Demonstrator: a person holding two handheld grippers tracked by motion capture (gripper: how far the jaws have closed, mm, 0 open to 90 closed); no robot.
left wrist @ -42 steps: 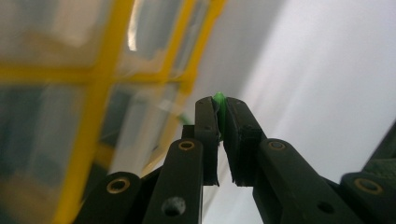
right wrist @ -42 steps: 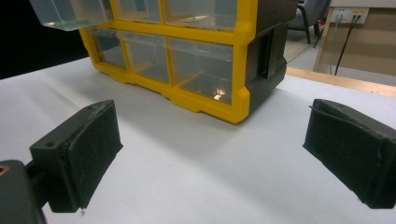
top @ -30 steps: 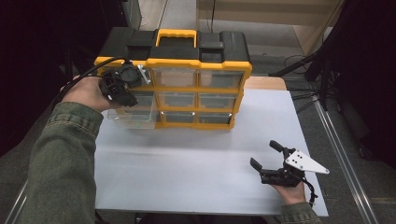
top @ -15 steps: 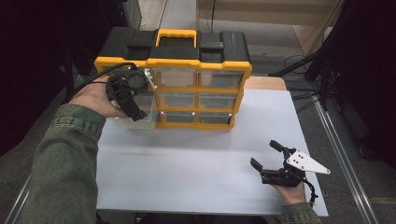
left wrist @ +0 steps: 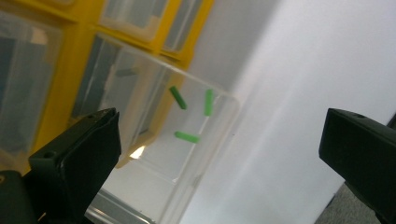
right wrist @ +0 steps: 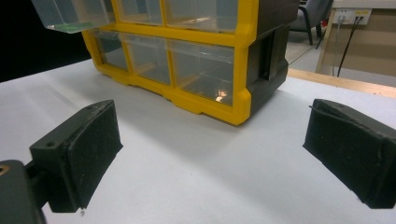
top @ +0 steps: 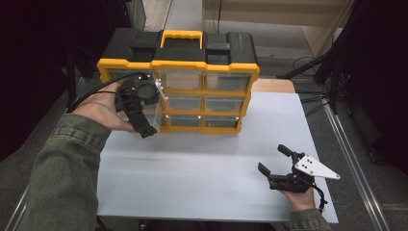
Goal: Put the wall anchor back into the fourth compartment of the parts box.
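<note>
- We see a yellow-and-black organizer cabinet [top: 192, 82] with clear drawers standing at the far side of the white table [top: 207, 163].
- Our left gripper [top: 139, 103] sits at the cabinet's left column of drawers, and its jaws stand wide apart with nothing between them.
- In the left gripper view, a clear drawer [left wrist: 159, 140] is pulled out from the cabinet; it lies ahead of the jaws, nearer the left jaw than the right one.
- Three small green pieces [left wrist: 187, 136] lie inside that drawer, apart from one another.
- Our right gripper [top: 279, 166] rests low over the near right part of the table, well apart from the cabinet, with its jaws wide and empty.
- In the right gripper view the cabinet's corner stands ahead, between the two jaws and farther off, and the pulled-out drawer juts out above the left jaw.
</note>
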